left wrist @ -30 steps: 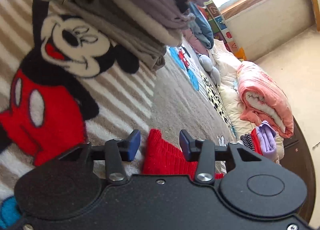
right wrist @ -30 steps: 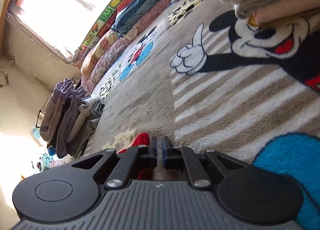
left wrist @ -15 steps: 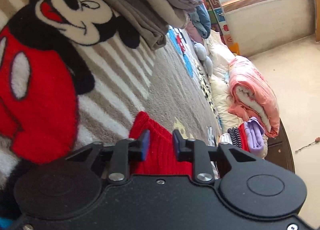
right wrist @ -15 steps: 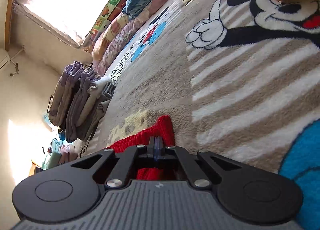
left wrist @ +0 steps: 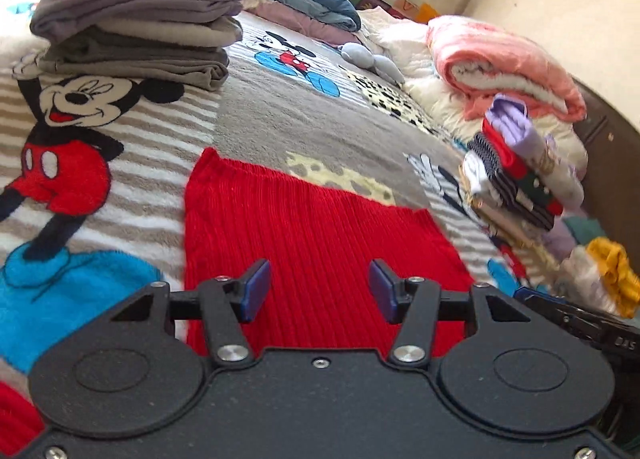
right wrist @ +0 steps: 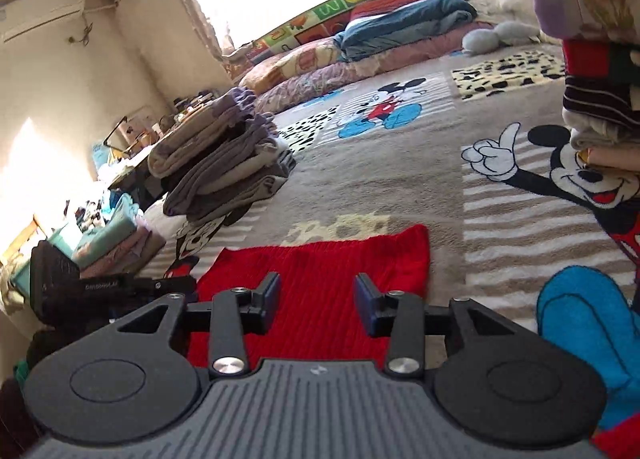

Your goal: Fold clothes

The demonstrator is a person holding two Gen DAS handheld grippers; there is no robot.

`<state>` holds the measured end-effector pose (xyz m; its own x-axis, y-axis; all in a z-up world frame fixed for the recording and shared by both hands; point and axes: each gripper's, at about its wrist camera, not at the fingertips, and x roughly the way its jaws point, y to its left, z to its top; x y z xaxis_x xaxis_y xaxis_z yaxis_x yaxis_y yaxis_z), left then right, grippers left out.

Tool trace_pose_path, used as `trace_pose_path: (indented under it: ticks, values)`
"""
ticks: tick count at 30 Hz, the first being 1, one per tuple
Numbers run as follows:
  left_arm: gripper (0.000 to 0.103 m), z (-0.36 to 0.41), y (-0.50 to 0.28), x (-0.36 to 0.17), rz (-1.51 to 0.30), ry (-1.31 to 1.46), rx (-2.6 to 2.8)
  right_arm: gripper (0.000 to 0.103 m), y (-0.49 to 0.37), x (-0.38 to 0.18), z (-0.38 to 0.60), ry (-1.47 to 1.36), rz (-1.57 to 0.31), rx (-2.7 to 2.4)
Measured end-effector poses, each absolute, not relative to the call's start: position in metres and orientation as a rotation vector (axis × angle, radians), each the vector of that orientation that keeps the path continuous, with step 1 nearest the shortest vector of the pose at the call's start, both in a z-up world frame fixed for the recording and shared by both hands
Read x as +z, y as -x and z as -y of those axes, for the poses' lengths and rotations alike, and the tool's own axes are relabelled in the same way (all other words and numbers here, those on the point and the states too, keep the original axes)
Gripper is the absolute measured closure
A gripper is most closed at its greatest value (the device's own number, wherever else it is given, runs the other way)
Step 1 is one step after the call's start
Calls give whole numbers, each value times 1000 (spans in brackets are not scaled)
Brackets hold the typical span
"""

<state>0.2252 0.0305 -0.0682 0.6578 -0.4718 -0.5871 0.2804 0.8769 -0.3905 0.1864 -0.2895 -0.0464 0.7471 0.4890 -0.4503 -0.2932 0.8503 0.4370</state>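
Observation:
A red ribbed knit garment (left wrist: 312, 227) lies flat on the cartoon-mouse blanket (left wrist: 256, 119). My left gripper (left wrist: 318, 291) hovers above its near part, jaws opening, with no cloth pinched between the blue pads. In the right wrist view the same red garment (right wrist: 320, 271) spreads out ahead, and my right gripper (right wrist: 316, 301) hangs over it, jaws opening and holding nothing. The left gripper's black body (right wrist: 92, 291) shows at the left of that view.
A stack of folded grey and lilac clothes (left wrist: 136, 11) stands at the back left. A second, colourful folded stack (left wrist: 516, 167) sits at the right, by a pink rolled quilt (left wrist: 500, 67). Pillows and bedding (right wrist: 384, 35) line the far edge under the window.
Both grippers rolled upright and pulled back and up from the red garment. The right gripper, shut on the cloth before, has let go. The garment now lies spread flat.

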Motion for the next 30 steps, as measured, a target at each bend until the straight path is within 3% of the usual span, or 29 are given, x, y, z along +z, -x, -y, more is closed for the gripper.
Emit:
trace_pose_path:
  ticks: [11,14,17,23,30]
  values:
    - [50,9,-73,-67,-665,2,-313,64,-35,-67,223,-85,-497,466]
    - [51,25,-41,-101,-645,-143,-275,65,-14,-68,208,47,-468,480]
    - [50,43,-22,-116,-515,-323,-250,64,2,-103,187,191,-558,475]
    - [49,33,-7,-114,-513,-258,-246,63,30,-98,177,318,-442,433]
    - [45,26,4,-103,-544,-160,-248,58,28,-97,190,180,-558,423]
